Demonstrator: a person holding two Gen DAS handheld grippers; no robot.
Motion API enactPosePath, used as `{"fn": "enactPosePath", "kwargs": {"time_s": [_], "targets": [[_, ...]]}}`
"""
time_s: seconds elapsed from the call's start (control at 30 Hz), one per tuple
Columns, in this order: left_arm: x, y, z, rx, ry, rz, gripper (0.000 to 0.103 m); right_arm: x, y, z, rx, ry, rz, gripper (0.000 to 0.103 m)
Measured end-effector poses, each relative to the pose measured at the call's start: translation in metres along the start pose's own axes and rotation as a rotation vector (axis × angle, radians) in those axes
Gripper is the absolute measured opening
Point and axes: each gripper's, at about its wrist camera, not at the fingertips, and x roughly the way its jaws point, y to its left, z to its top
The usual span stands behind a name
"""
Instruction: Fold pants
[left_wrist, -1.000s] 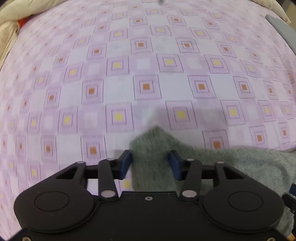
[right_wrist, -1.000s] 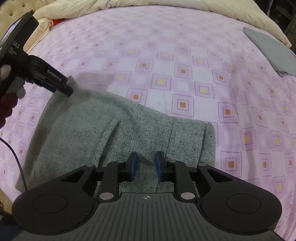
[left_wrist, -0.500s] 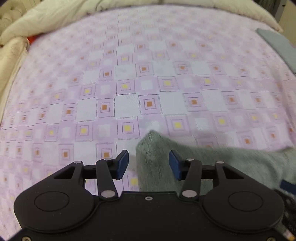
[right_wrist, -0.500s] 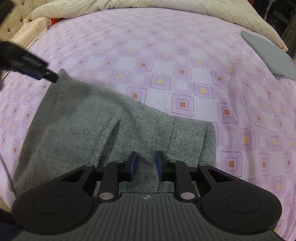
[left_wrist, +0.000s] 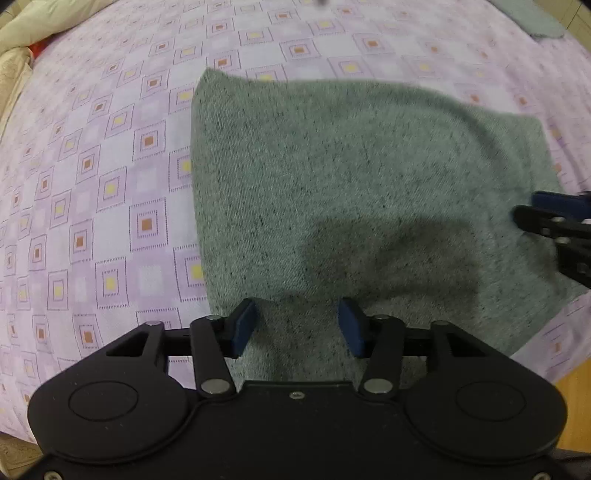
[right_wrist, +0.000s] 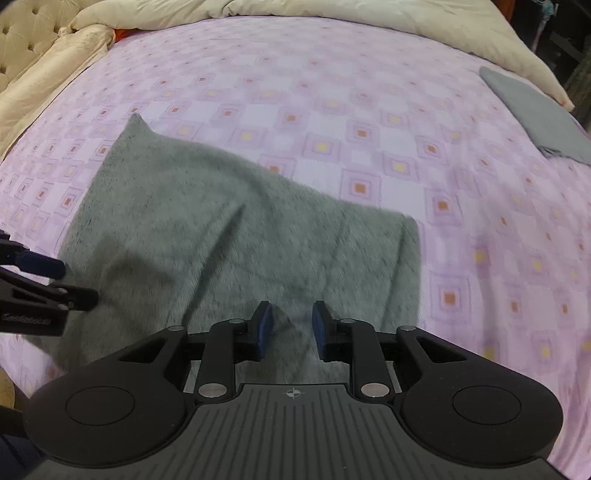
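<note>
Left claw (left_wrist: 295, 328) open, pads apart with pants cloth lying under the gap but not pinched; jaws have just been opening a little further; it stands over the near edge of the pants (left_wrist: 351, 192), toward their left side; right claw (right_wrist: 290, 328) also open, jaws have just been opening, cloth beneath the gap with a small pucker between the pads, nothing gripped as far as the frames show.

Both claws point steeply down at the near edge; seen from the right wrist view, the left claw (right_wrist: 44, 284) sits at the left end of the cloth, and from the left wrist view the right claw (left_wrist: 554, 221) sits at the right end; so each hand is nearest its own end.

Pants lie flat on the bed (right_wrist: 369, 110), already doubled into a roughly rectangular slab; long axis runs left to right across both views, slightly skewed, left far corner reaching farther up the bed than the right; one crease runs diagonally across the middle in the right view; which end is waist and which hem, cannot tell.

Judgement: a fold has been laid and released; a further fold would run end to end along the long axis; either hand could carry its end to the other.

Second grey cloth (right_wrist: 535, 114) far right on the bed, well apart.
</note>
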Motion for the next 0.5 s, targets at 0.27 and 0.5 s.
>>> {"fn": "enactPosePath", "kwargs": {"time_s": [0.27, 0.5], "targets": [[0.015, 0.020, -0.001, -0.158, 0.037, 0.051, 0.097, -0.011, -0.030, -0.026, 0.246, 0.037, 0.030, 0.056], [0.016, 0.029, -0.001, -0.181, 0.047, 0.030, 0.097, -0.014, -0.026, -0.023, 0.213, 0.040, 0.019, 0.056]]}}
